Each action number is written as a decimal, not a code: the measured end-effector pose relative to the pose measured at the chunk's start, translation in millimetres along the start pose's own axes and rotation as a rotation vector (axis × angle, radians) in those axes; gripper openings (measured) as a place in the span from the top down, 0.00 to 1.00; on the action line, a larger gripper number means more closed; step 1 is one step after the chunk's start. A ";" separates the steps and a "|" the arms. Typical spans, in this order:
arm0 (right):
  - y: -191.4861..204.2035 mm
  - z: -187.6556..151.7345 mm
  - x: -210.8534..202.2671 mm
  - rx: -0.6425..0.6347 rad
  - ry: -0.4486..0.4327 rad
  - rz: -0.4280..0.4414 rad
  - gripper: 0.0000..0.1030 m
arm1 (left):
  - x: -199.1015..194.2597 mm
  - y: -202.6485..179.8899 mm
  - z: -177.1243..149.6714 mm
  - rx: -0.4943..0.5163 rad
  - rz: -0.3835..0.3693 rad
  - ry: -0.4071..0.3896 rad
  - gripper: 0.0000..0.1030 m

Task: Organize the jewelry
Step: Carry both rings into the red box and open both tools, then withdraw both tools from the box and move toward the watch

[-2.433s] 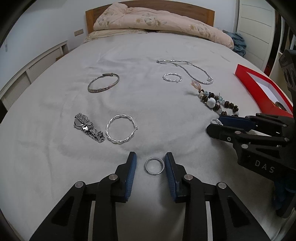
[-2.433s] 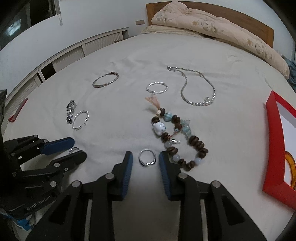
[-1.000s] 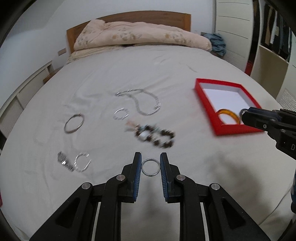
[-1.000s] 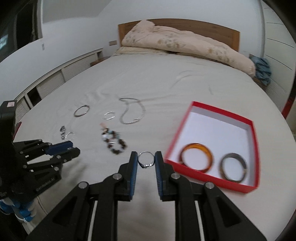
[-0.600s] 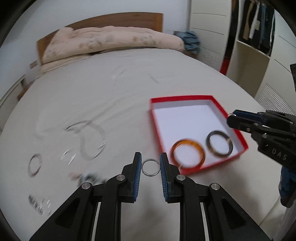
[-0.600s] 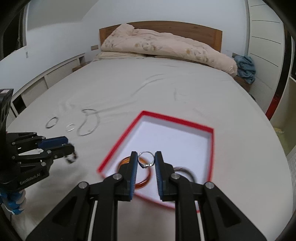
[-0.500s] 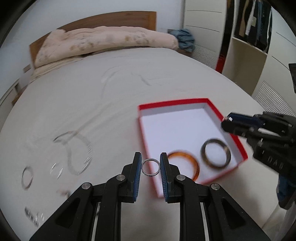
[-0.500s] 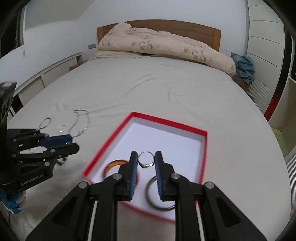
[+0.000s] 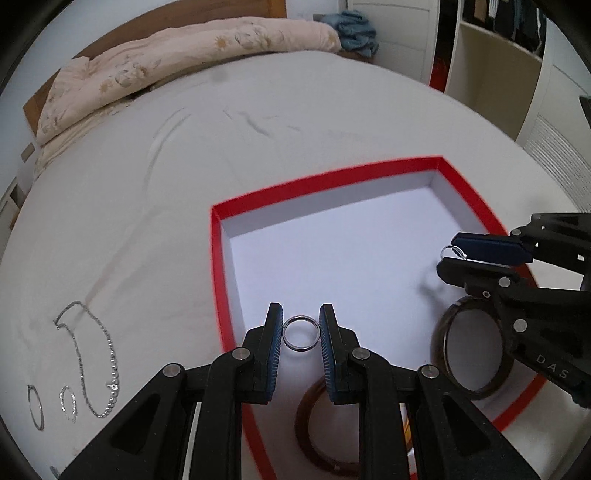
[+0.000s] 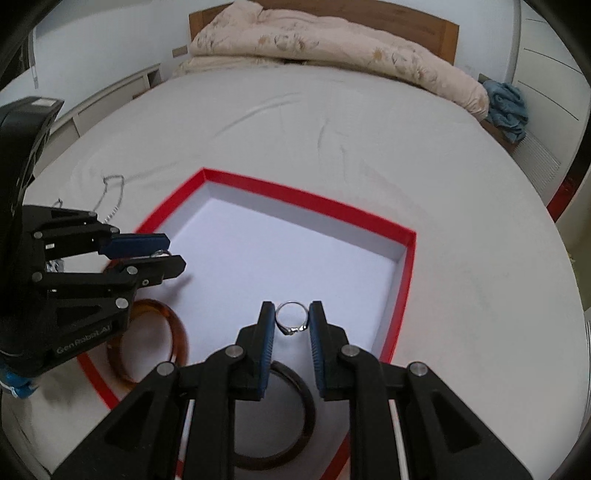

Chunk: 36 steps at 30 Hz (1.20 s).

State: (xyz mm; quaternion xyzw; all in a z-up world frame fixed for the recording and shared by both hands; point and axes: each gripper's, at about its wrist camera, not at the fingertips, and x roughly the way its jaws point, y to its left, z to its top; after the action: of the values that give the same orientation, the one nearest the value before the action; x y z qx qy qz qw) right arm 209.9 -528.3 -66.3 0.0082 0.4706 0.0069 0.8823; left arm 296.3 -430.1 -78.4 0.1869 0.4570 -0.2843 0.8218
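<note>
Both grippers hung over the red box (image 9: 218, 236) on the bed (image 9: 122, 206), each carrying 1 ring: the left gripper (image 9: 301, 334) pinched a plain silver ring (image 9: 300, 333), the right gripper (image 10: 291, 325) a ring with a setting (image 10: 291, 320). 2 bangles (image 10: 155, 343) already lay inside. Judging by this, the drop-off step was in hand; next, each would need lowering toward the white floor and its jaws eased apart.

Bedroom, beyond the jewelry
A rumpled peach duvet (image 10: 332, 48) lies against the wooden headboard (image 10: 443, 27); blue cloth (image 10: 506, 105) is bunched beside the white-sheeted bed (image 10: 461, 240).
</note>
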 end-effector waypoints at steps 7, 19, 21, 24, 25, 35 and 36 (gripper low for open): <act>-0.3 -5.8 16.0 -0.041 0.039 -0.017 0.83 | 16.1 -2.8 -7.0 -0.010 0.009 0.009 0.80; 0.5 -7.7 2.6 -0.036 0.029 -0.039 0.77 | 1.5 5.3 -14.9 -0.058 0.000 -0.031 0.67; 0.2 -8.1 -8.3 -0.023 0.015 -0.044 0.76 | -11.6 7.6 -15.6 -0.068 -0.004 -0.050 0.67; 1.5 -10.2 -30.9 0.007 -0.010 -0.055 0.76 | -37.1 14.4 -19.5 -0.092 -0.007 -0.082 0.67; 2.9 -11.4 -40.4 0.019 -0.023 -0.056 0.76 | -46.8 15.6 -21.6 -0.099 -0.006 -0.097 0.67; 60.6 -28.9 -138.0 0.094 -0.139 0.013 0.76 | -143.6 59.2 -90.4 -0.158 0.101 -0.132 0.61; 71.6 -31.2 -146.1 0.093 -0.145 0.024 0.76 | -151.5 66.7 -98.4 -0.168 0.112 -0.133 0.61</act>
State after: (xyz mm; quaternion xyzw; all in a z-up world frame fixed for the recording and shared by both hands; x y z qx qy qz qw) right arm 102.3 -459.4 39.1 0.0553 0.4050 -0.0048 0.9126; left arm 211.6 -278.1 4.2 0.1231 0.4125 -0.2104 0.8777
